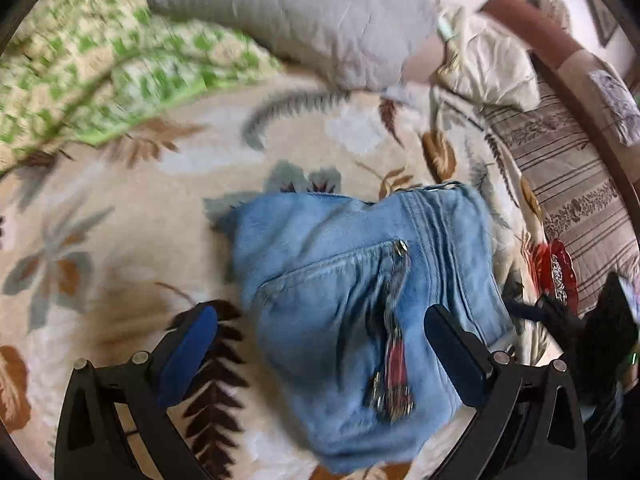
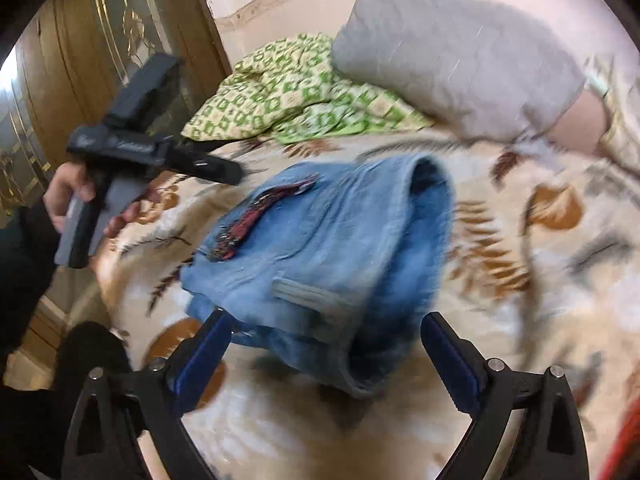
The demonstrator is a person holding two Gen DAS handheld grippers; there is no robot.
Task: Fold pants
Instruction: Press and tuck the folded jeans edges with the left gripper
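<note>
Jeans (image 1: 352,280) lie folded into a compact bundle on the flowered blanket (image 1: 132,216), with a pillow (image 1: 288,12) and a green checked cloth (image 1: 80,68) at the far side. Left gripper (image 1: 320,360) hovers over the bundle with its fingers spread wide, nothing between the pads. Right gripper (image 2: 324,364) is also spread, straddling the near folded edge without pinching it. Folding looks nearly finished; a good last touch would be pressing the top layer flat and squaring the loose edge, keeping clear of the dangling keychain (image 1: 394,368) so it does not snag.
</note>
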